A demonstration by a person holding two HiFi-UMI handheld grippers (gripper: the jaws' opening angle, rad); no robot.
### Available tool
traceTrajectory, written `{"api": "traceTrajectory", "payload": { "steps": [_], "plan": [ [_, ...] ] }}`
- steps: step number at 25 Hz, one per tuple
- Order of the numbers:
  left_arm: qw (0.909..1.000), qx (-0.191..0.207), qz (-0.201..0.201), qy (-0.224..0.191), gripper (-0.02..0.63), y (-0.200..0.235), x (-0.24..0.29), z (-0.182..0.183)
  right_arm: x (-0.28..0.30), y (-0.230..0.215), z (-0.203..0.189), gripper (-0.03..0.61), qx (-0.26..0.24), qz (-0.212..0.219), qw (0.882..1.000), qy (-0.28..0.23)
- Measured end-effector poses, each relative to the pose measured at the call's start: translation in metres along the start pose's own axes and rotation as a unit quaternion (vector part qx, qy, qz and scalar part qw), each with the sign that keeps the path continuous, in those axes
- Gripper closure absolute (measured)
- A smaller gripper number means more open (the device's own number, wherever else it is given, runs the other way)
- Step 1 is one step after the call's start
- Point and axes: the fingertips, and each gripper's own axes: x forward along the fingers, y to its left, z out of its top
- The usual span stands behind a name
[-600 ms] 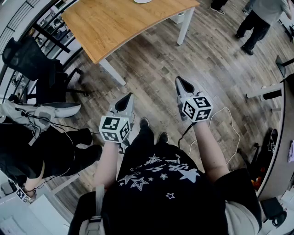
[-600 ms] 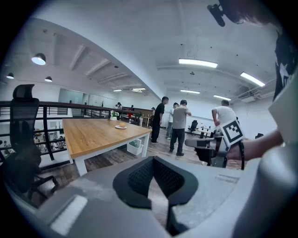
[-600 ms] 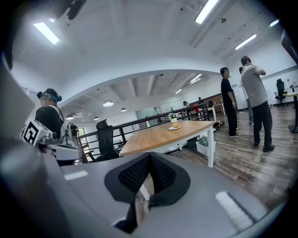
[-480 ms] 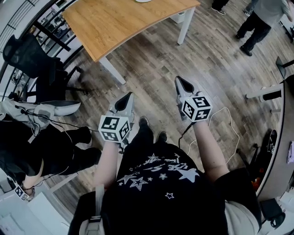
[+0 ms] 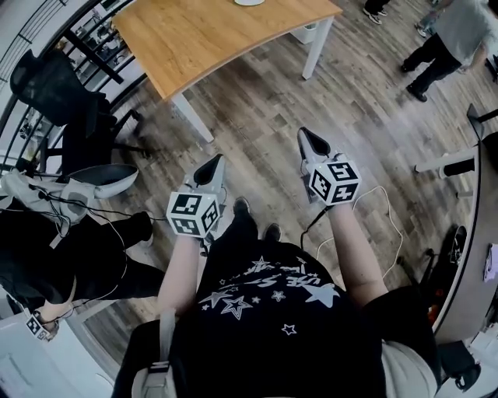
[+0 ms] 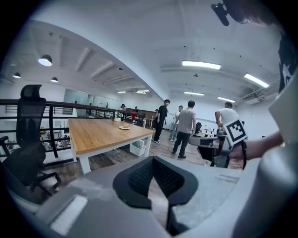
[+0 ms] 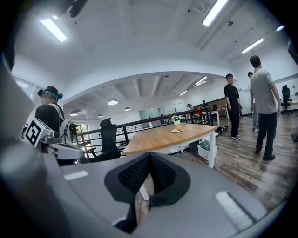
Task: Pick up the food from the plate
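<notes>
A white plate (image 6: 124, 127) with a small piece of food sits far off on the long wooden table (image 6: 102, 132). In the right gripper view the plate (image 7: 177, 130) lies at the table's (image 7: 163, 137) far end, beside a small potted plant (image 7: 176, 120). In the head view only the plate's rim (image 5: 249, 1) shows at the top edge. My left gripper (image 5: 212, 165) and right gripper (image 5: 306, 137) hang over the wooden floor, well short of the table (image 5: 226, 39). Both point toward it, their pads meeting at the tips with nothing between them.
A black office chair (image 5: 54, 93) stands left of the table, by a railing. A person sits at the left (image 5: 47, 249), and other people stand at the top right (image 5: 447, 39). A white cable (image 5: 381, 210) lies on the floor by my right arm.
Both grippers hold the same pose. The head view has shifted slightly, and the person at the top right has stepped a little further away.
</notes>
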Motion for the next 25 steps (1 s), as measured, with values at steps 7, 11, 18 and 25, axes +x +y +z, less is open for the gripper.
{"api": "traceTrajectory", "payload": {
  "steps": [7,11,18,25],
  "plan": [
    [0.9997,0.013,-0.001,-0.022,0.612,-0.010,-0.019,0.001,-0.034,-0.008,0.017,0.577,0.007,-0.030,0.998,-0.048],
    [0.9993,0.007,0.008,-0.035,0.612,-0.017,-0.029,0.002,-0.049,-0.012,0.024,0.577,0.002,-0.029,0.998,-0.063],
    [0.9997,-0.007,0.015,-0.020,0.612,-0.012,-0.028,-0.016,-0.039,-0.025,0.010,0.577,0.025,-0.035,0.998,-0.045],
    [0.9998,-0.017,0.006,-0.012,0.612,0.012,0.012,-0.008,-0.012,-0.050,0.014,0.577,0.036,-0.051,0.997,-0.037]
  ]
}}
